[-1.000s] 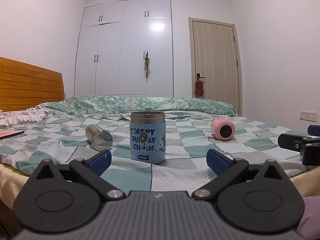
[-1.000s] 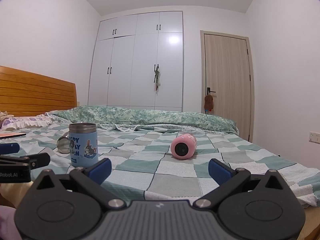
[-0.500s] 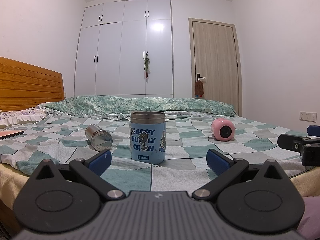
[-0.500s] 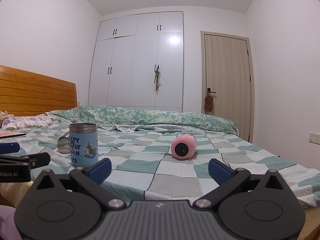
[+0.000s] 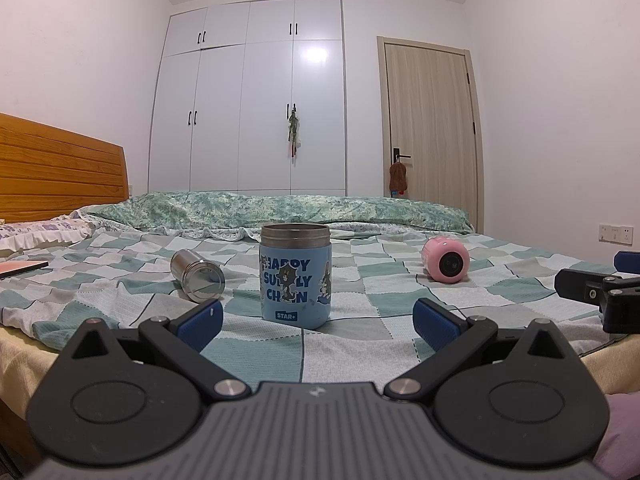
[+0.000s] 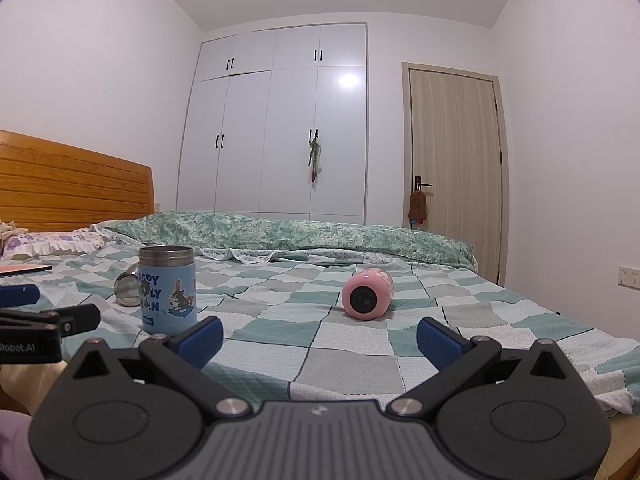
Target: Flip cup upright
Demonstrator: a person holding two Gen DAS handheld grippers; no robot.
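Note:
A blue printed cup (image 5: 295, 276) (image 6: 167, 290) stands upright on the checked bedspread. A steel cup (image 5: 197, 275) (image 6: 127, 290) lies on its side left of it. A pink cup (image 5: 446, 259) (image 6: 368, 294) lies on its side to the right, its end facing me. My left gripper (image 5: 316, 323) is open and empty, just short of the blue cup. My right gripper (image 6: 319, 336) is open and empty, short of the pink cup. Each gripper shows at the edge of the other's view.
The bed (image 5: 360, 332) has a wooden headboard (image 5: 60, 172) at left, a pillow (image 5: 36, 232) and a flat reddish item (image 5: 20, 268) near it. A rolled green quilt (image 5: 280, 210) lies along the far side. Wardrobe and door stand behind.

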